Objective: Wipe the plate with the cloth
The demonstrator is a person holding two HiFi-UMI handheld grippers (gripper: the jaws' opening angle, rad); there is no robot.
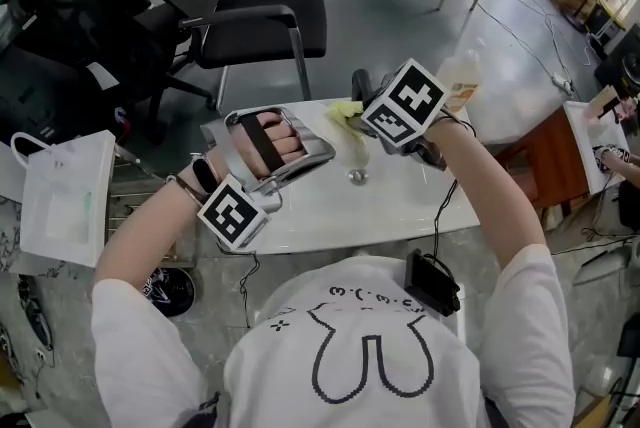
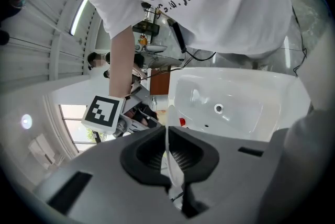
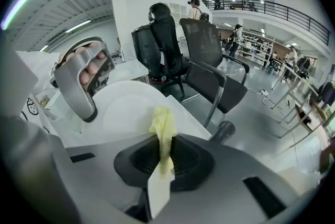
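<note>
- Two views are giving little of the plate [image 3: 125, 110]: from the head camera it is blending into the white table [image 1: 400, 206], and the left gripper's [image 2: 168, 152] own camera is catching only a thin, edge-on sliver of its rim.
- Left gripper's jaws are pressing together on that rim, holding the plate with its face turned toward the right gripper [image 3: 166, 157].
- Right gripper is pinching a yellow cloth [image 3: 163, 129], its bunched end sitting just in front of the plate's near edge; whether they are touching is not showing.
</note>
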